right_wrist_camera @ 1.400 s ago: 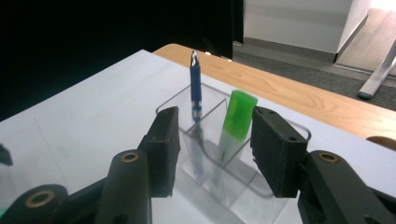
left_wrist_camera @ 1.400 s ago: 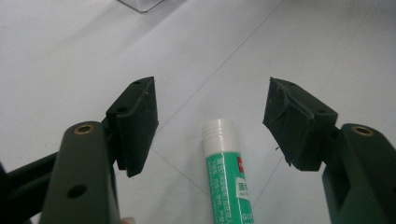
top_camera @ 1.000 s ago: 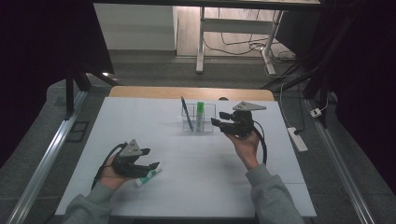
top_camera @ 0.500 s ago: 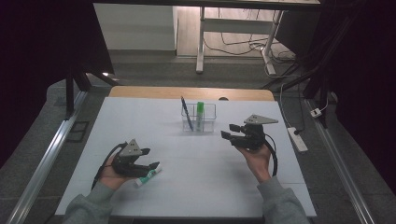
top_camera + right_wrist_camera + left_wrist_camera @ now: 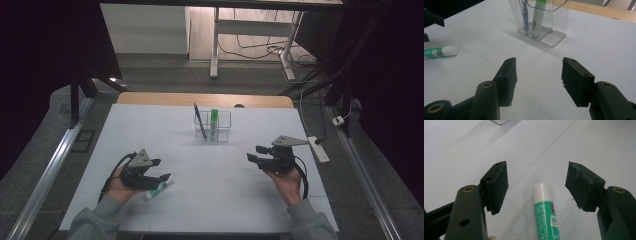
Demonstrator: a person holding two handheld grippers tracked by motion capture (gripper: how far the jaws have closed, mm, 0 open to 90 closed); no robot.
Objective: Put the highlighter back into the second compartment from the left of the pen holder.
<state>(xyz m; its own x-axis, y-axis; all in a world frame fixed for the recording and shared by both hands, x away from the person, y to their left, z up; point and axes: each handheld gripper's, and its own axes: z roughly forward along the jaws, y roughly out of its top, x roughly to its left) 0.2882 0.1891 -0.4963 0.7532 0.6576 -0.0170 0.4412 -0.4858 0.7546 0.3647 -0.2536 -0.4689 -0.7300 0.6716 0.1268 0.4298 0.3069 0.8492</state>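
Bench inventory: two claws, one glue stick, one clear holder

High view: left claw (image 5: pixel 161 170) low left on the white bench (image 5: pixel 150 125), glue stick (image 5: pixel 159 188) lying between its parted jaws; right claw (image 5: pixel 256 153) right of centre, empty; clear holder (image 5: pixel 213 126) upper centre with blue pen (image 5: pixel 199 121) and green marker (image 5: pixel 214 122). Left gripper view: jaws wide apart, glue stick (image 5: pixel 545 212) bottom centre, untouched by either pad. Right gripper view: jaws parted on nothing; holder (image 5: pixel 541 22) top centre, glue stick (image 5: pixel 440 52) far left
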